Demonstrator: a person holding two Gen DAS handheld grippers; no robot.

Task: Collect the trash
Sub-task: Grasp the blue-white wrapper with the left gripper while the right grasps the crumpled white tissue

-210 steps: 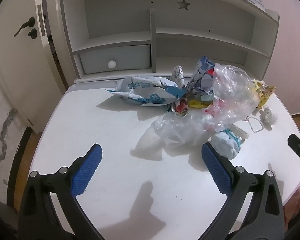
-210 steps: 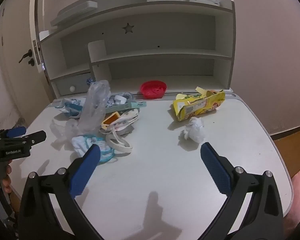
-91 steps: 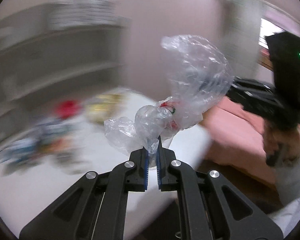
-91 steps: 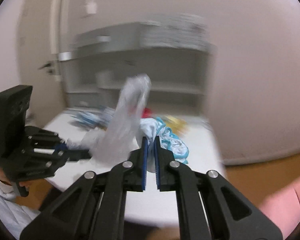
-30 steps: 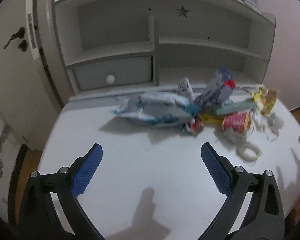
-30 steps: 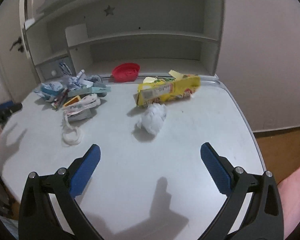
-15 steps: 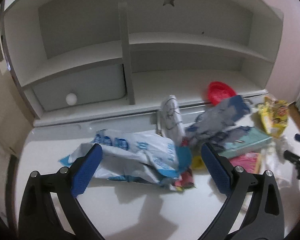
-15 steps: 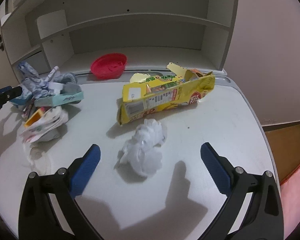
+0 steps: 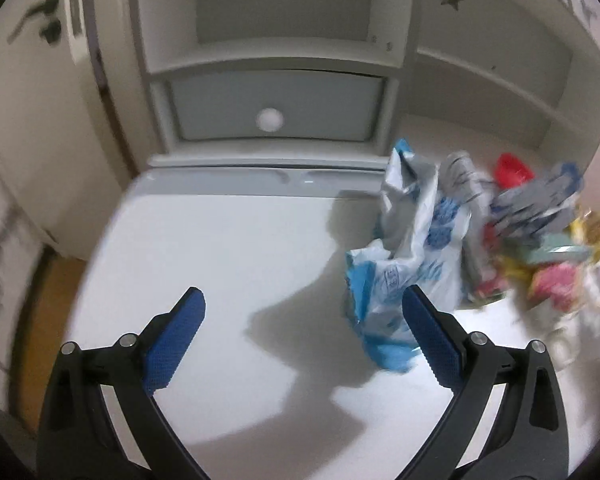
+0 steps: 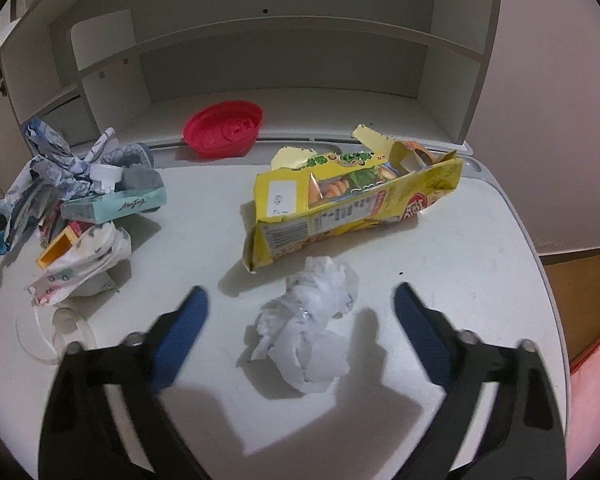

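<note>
My left gripper is open and empty above the white desk. A crumpled blue-and-white plastic bag lies just beyond its right finger, with a blurred heap of wrappers further right. My right gripper is open and empty. A crumpled white tissue lies between its fingers. A torn yellow snack box lies just behind the tissue. A pile of wrappers, a teal box and crumpled paper sits at the left.
A red plastic lid rests on the low shelf of the white hutch. A loose white strap lies at the left front. A grey drawer with a white knob faces the left gripper. The desk's right edge drops to the floor.
My left gripper has swung left and closer, so the blue-and-white bag now sits by its right finger. My right gripper has moved forward and the tissue now lies between its fingers.
</note>
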